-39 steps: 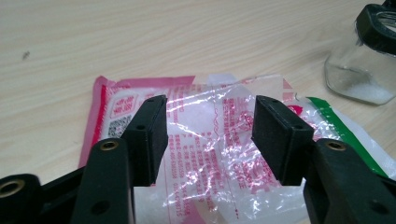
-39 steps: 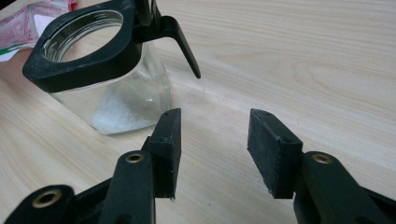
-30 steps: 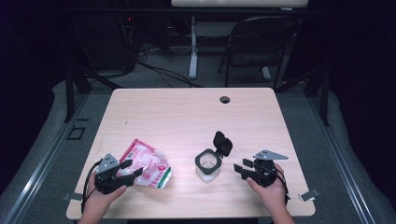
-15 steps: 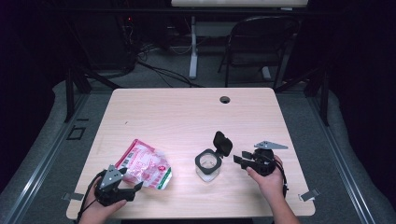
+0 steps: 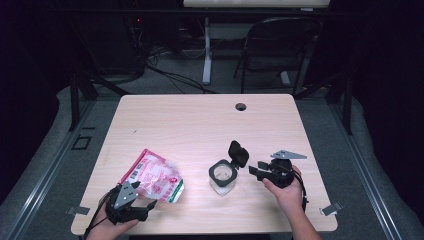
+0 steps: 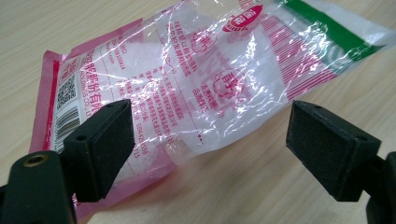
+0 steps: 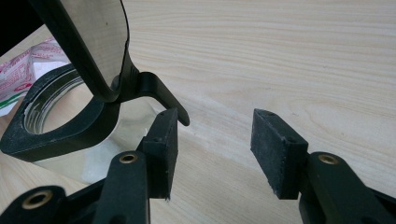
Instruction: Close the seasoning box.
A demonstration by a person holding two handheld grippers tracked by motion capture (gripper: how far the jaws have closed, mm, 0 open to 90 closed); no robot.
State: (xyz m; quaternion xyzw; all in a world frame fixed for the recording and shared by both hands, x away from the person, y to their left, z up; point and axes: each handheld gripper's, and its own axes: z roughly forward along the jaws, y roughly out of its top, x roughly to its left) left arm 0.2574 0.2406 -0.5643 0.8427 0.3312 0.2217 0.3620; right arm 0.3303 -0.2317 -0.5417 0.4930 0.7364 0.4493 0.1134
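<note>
A pink and clear plastic bag [image 5: 152,175] with a green end lies flat at the table's front left. My left gripper [image 5: 146,206] sits just short of it near the front edge. In the left gripper view its jaws have just been opening. They stand wide apart [image 6: 210,135], the bag [image 6: 196,79] lies between and beyond them, and neither pad presses on it. A clear jar [image 5: 223,176] with a black rim stands right of centre, its hinged black lid [image 5: 238,153] flipped up. My right gripper [image 5: 256,171] is open beside it, one fingertip [image 7: 163,140] close under the lid's hinge [image 7: 159,93].
The wooden table [image 5: 200,125] has a round cable hole [image 5: 241,106] at its back middle. A dark chair [image 5: 272,45] and cables stand behind the table. Metal clips [image 5: 331,209] stick out at the front corners.
My left gripper has drawn back toward the front edge, off the bag, which now lies flat. The right gripper has barely shifted beside the jar.
</note>
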